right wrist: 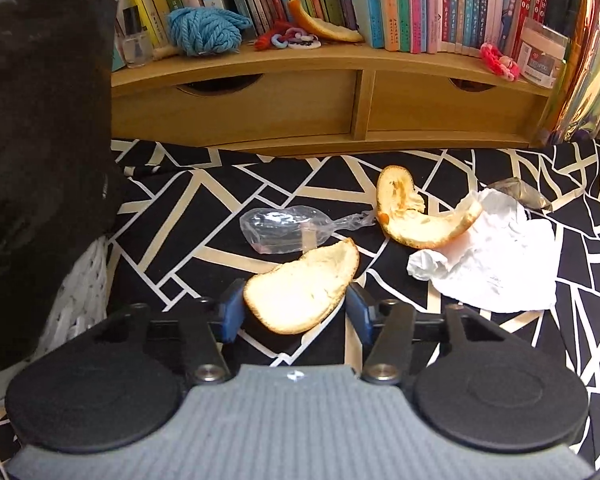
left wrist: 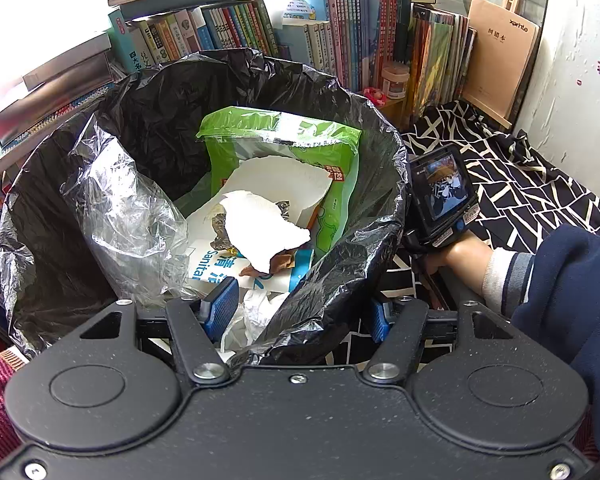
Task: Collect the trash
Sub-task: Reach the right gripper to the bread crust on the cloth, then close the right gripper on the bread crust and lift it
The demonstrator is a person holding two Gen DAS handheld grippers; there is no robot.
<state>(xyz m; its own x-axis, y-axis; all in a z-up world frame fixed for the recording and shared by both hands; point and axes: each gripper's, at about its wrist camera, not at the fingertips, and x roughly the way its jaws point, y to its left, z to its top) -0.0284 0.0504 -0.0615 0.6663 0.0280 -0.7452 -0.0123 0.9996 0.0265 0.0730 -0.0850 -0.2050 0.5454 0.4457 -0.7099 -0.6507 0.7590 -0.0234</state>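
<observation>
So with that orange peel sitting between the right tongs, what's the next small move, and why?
Probably lift the near orange peel and carry it left to the bin bag. The right tongs flank the peel, seemingly gripping it; the left tongs hold the bag's rim, keeping the bin open.

Left wrist view: daylight from upper left, blown out to white above the row of upright books. Glare on the crumpled black plastic bin liner. Right wrist view: dimmer, softer focus. Both show fisheye bending and dark corners.
</observation>
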